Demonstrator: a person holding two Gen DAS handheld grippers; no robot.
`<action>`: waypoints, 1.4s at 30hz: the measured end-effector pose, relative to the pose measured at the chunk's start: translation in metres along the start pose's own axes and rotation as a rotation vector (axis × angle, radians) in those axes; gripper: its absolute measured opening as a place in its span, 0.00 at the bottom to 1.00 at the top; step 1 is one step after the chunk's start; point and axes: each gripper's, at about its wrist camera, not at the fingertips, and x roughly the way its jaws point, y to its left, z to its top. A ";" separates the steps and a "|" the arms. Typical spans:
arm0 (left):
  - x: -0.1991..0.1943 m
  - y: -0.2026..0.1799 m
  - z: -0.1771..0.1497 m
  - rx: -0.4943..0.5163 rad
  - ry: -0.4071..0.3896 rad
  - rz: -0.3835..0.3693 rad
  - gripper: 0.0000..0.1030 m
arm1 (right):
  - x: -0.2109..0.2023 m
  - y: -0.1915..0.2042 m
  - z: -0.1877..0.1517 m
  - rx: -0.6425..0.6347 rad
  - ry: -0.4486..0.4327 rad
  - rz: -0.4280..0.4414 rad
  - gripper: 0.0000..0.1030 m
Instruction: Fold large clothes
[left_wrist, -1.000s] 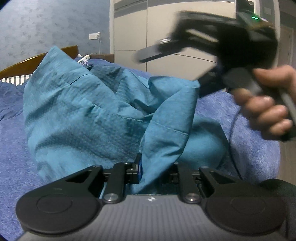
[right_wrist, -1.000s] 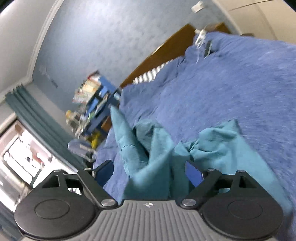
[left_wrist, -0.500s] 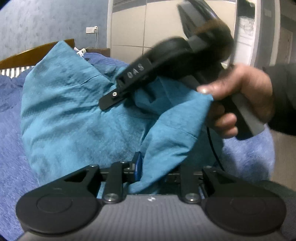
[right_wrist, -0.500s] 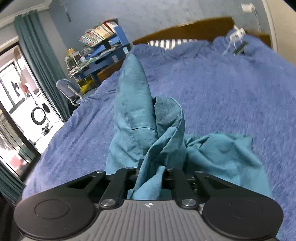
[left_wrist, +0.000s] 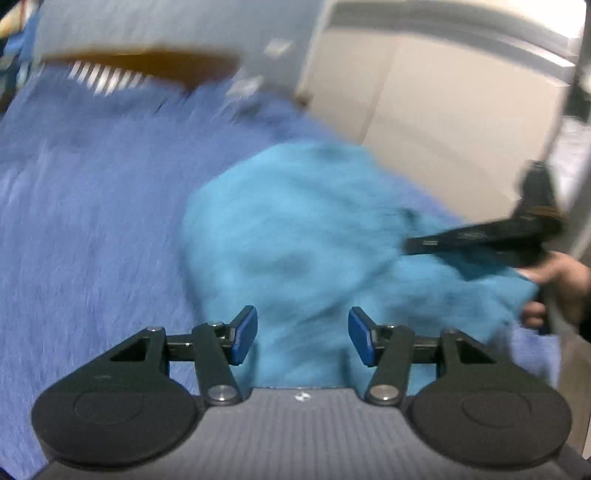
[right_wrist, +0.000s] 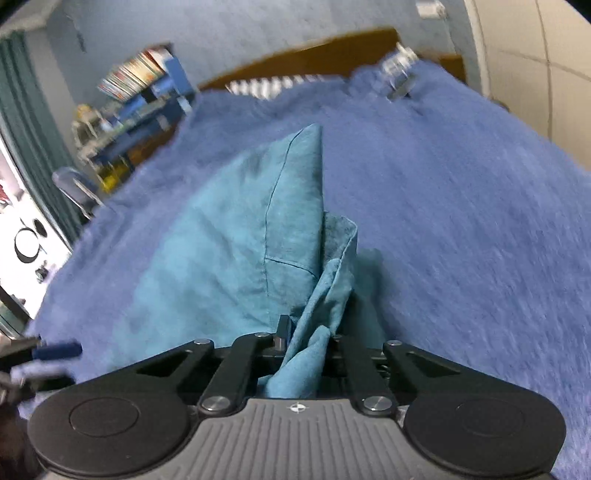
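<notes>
blue bed (right_wrist: 461, 221) | left tongs (left_wrist: 303, 332) spread | right tongs (right_wrist: 304, 343) pinching teal garment (right_wrist: 229, 251)

Both wrist views sit low over the bed (left_wrist: 92, 221), facing the headboard (right_wrist: 314, 62), close above the teal garment (right_wrist: 229, 251); shared: garment, bed, headboard, and wardrobe (left_wrist: 443, 110) at right

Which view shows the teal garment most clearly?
The right wrist view: the garment is fairly sharp there, its seams visible, a fold pinched in the right tongs. The left wrist view shows it only as a blurred mass beyond the open left tongs.
</notes>
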 end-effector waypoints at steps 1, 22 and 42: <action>0.012 0.005 -0.002 -0.010 0.046 0.015 0.51 | 0.006 -0.008 -0.006 0.005 0.018 -0.020 0.09; 0.065 0.079 0.002 -0.263 0.070 -0.014 0.74 | 0.044 -0.051 -0.018 0.130 0.096 0.007 0.89; 0.032 0.079 0.022 -0.226 -0.086 -0.013 0.46 | 0.054 0.015 -0.002 0.053 0.006 0.238 0.24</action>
